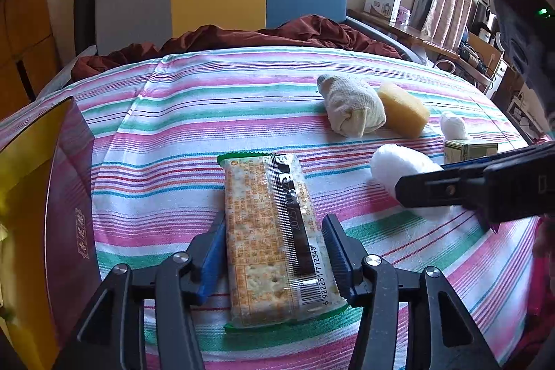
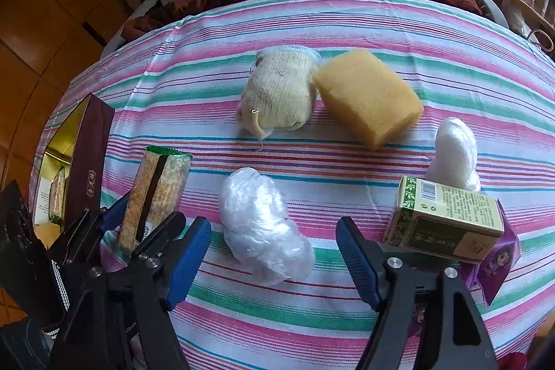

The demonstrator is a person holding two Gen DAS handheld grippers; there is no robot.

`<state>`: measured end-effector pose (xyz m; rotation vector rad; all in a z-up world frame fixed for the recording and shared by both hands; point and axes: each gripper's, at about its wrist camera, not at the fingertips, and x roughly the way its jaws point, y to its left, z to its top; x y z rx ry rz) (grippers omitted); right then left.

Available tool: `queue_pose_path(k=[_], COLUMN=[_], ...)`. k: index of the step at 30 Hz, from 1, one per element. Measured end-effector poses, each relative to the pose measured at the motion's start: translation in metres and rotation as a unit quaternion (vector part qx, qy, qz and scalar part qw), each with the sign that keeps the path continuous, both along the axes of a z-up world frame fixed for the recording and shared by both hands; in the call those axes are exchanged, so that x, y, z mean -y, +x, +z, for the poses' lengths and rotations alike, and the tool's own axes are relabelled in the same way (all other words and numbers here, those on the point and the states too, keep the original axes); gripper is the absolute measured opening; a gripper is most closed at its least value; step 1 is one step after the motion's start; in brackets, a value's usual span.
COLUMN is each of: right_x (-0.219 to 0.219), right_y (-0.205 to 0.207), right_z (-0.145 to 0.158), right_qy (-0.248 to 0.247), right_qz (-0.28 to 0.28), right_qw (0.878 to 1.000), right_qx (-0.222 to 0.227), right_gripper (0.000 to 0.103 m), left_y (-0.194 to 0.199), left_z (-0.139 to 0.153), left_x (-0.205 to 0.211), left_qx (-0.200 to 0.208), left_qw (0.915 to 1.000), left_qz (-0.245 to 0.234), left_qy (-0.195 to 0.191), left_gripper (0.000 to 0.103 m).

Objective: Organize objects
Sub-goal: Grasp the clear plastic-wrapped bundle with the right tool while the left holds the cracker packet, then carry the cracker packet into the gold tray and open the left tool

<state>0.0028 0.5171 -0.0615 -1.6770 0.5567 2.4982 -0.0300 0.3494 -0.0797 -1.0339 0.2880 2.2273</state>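
A cracker pack [image 1: 274, 238] in clear wrap lies flat on the striped tablecloth [image 1: 173, 162]. My left gripper [image 1: 274, 252] straddles its near half. The pads stand close along its sides, with a thin gap on the right, so it is open. From the right wrist view the left gripper [image 2: 145, 221] and the cracker pack [image 2: 156, 193] are at the lower left. My right gripper [image 2: 272, 231] is open wide, and a white plastic bundle [image 2: 263, 227] lies untouched between its fingers. The left wrist view shows the right gripper [image 1: 423, 179] at the white bundle [image 1: 395, 169].
A maroon box [image 2: 90, 155] with a gold inside stands at the left edge, and a second cracker pack [image 2: 57, 196] is in it. Farther back lie a gauze roll [image 2: 281, 89] and a yellow sponge [image 2: 367, 96]. At the right are another white bundle [image 2: 454, 151], a green carton [image 2: 447, 224] and a purple packet [image 2: 499, 259].
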Motion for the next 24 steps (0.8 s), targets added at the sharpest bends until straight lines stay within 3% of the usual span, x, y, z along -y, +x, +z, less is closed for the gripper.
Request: queue_pose_path(k=[7,9,11,18,21,24], right_x=[0.014,0.011,0.004,-0.003,-0.006,0.000], right_y=[-0.011,-0.010,-0.008,-0.006,-0.005,-0.005], right_z=[-0.011,-0.012,-0.010,-0.012,-0.013,-0.013], right_qy=[0.018,0.028,0.043,0.028,0.016,0.038], right_qz=[0.034,0.027,0.011,0.009,0.003,0.016], right_qw=[0.999,0.999,0.999,0.999,1.000,0.999], right_qx=[0.024,0.026,0.027,0.026,0.023,0.024], right_gripper=[0.074,0.063,0.038,0.040,0.040,0.040], left_y=[-0.004,-0.003,-0.003,0.005,0.016,0.028], left_z=[0.001,0.001,0.001,0.004,0.010,0.023], left_x=[0.007,0.008,0.008,0.002,0.007,0.013], left_qx=[0.013,0.011,0.010,-0.001,0.012,0.017], left_qw=[0.9997,0.9998,0.9998,1.0000,0.9999,0.9998], left_qz=[0.003,0.007,0.007,0.007,0.002,-0.011], left_qy=[0.019,0.018,0.016,-0.005,-0.003,-0.002], left_gripper=[0.050,0.048,0.048,0.048,0.048,0.048])
